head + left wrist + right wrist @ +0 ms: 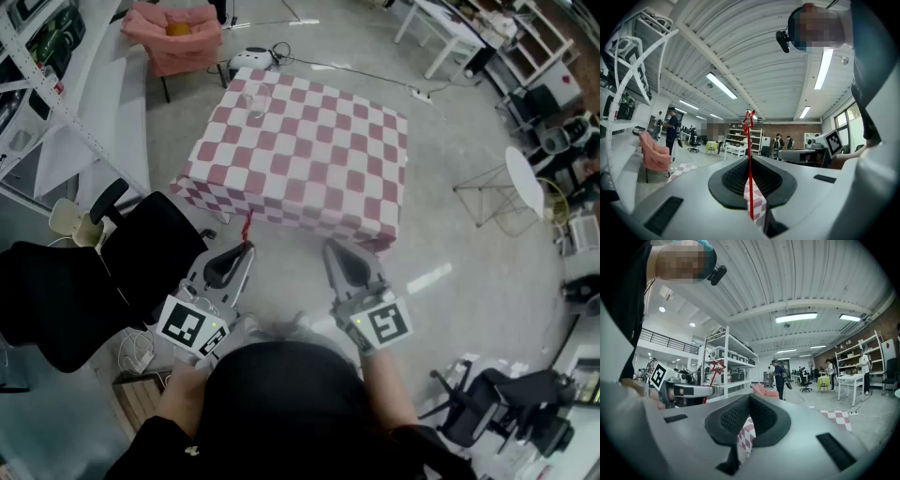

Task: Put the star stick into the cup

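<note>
Nearest, the left gripper (240, 251) clenches the one thin red star-topped stick (247, 225), which points star-first toward 12 o'clock, beside the one right gripper (343, 251), closed on nothing, with bare floor before the pink-and-white checked table's (309, 178) near edge and one clear cup (256, 101) at 11 o'clock near the far corner.

**Cloth, plastic, polished floor**
Checked cloth covers the table (309, 159); left gripper (750, 161) and right gripper (749, 398) are matt grey plastic, pads (731, 180) ribbed black; star stick (749, 136) glossy red; floor (450, 281) smooth, shiny.
</note>
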Available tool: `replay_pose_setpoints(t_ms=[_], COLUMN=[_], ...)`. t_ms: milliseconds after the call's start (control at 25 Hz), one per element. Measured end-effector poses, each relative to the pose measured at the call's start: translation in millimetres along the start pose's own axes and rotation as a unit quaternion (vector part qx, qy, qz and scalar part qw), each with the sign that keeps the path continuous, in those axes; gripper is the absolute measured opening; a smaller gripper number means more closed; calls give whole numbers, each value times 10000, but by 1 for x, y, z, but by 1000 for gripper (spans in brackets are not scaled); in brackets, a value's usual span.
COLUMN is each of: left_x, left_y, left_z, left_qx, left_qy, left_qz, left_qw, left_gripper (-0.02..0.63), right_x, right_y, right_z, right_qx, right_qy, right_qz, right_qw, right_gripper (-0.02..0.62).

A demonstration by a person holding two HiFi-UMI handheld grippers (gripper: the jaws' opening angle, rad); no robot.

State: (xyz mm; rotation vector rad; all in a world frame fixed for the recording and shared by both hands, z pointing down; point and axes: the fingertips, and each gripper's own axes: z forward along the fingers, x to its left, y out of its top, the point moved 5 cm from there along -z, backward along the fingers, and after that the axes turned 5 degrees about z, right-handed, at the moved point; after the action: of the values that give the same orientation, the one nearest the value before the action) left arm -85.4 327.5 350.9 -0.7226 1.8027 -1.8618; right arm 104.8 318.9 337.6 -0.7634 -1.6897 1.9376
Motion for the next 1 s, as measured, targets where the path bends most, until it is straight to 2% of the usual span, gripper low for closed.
replay_pose_setpoints(t_ms=[320, 520, 720, 1000], left_x=[42, 61, 77, 111], left_y=[-10, -22, -30, -22], left_z=[-23, -21, 0, 64], left_qx=[23, 111, 195, 193], left_qy=[-84, -154, -143, 108], left_qz=[-95, -179, -207, -152], left_qw=[9999, 9997, 9995, 9996], left_gripper=[52, 52, 52, 52], right_x=[22, 16, -7, -74], right_y=[-10, -20, -21, -9], right_z=[34, 48, 69, 113], right_qx=[-29, 23, -240, -321], right_qy=[-115, -344, -230, -37], right_qz=[191, 268, 613, 501], right_qw=[9997, 9990, 9976, 9982], right_gripper=[14, 14, 14, 14])
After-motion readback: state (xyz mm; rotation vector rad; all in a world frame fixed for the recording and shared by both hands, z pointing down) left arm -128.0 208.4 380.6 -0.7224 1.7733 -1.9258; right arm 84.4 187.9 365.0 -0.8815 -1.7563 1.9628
